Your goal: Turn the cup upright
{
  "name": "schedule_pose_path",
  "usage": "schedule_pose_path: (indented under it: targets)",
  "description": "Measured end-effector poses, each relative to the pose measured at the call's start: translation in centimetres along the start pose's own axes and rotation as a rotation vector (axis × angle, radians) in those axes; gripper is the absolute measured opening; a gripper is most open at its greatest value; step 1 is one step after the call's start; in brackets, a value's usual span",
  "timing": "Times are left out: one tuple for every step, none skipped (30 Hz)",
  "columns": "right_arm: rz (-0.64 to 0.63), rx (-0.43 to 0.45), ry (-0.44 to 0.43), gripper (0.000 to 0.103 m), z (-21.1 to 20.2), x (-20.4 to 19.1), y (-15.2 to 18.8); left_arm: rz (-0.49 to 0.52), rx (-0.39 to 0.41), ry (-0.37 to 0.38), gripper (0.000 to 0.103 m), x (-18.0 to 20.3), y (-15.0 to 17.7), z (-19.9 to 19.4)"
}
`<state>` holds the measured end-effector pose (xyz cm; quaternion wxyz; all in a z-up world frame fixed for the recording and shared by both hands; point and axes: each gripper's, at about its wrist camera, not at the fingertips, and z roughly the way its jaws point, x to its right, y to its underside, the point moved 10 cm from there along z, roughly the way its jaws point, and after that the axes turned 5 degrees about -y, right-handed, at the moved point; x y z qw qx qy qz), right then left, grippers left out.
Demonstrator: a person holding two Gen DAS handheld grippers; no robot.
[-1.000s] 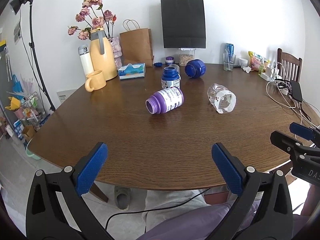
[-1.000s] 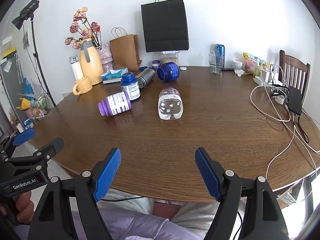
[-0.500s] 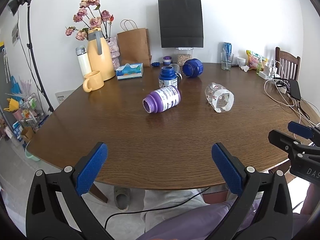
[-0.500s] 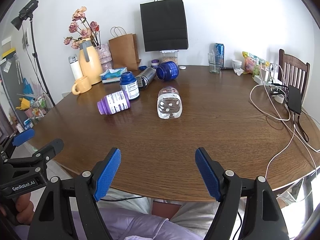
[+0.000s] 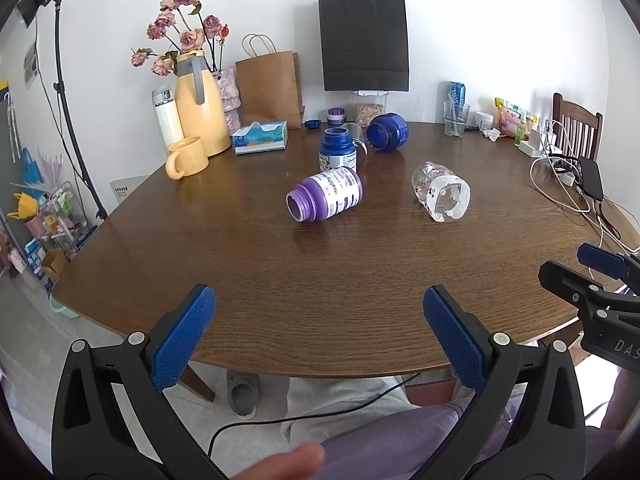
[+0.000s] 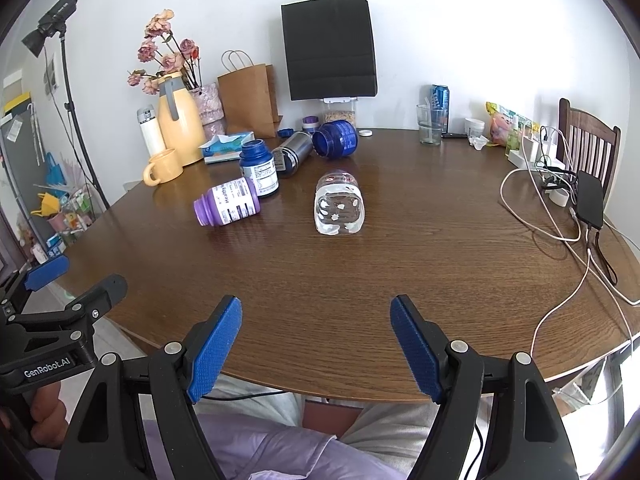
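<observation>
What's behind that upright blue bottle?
Behind the blue bottle lies a steel flask on its side; in the left view the bottle hides all but its clear end.

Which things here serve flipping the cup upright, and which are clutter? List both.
Job: clear cup on its side; left gripper, open; right gripper, open.
Lying about: purple bottle on its side, upright blue bottle, yellow mug, tissue box, black bag.

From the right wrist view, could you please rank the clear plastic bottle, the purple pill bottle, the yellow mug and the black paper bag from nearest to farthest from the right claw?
1. Clear plastic bottle, lying straight ahead.
2. Purple pill bottle, lying ahead-left.
3. Yellow mug, upright, far left.
4. Black paper bag, at the back wall.
</observation>
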<state>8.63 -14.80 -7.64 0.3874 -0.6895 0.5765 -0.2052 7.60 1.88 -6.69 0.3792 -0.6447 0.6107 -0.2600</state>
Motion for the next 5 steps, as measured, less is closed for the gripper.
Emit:
schedule_pose_path:
  targets:
    - [-0.001, -0.001, 0.0, 0.08, 0.0, 0.01, 0.0, -0.001, 0.001, -0.001, 0.103, -0.02, -0.01, -0.01]
    - [-0.001, -0.001, 0.0, 0.08, 0.01, 0.01, 0.01, -0.002, 0.002, -0.002, 0.103, -0.02, 0.0, 0.02]
    - [-0.002, -0.003, 0.002, 0.08, 0.05, 0.01, 0.05, -0.003, 0.001, -0.002, 0.103, -0.06, 0.01, 0.04]
    - [-0.003, -0.005, 0.003, 0.08, 0.09, -0.02, 0.08, -0.004, -0.002, -0.002, 0.103, -0.04, 0.05, 0.13]
    - [-0.005, -0.006, 0.004, 0.08, 0.12, -0.04, 0.12, -0.004, -0.004, -0.002, 0.103, -0.06, 0.09, 0.08]
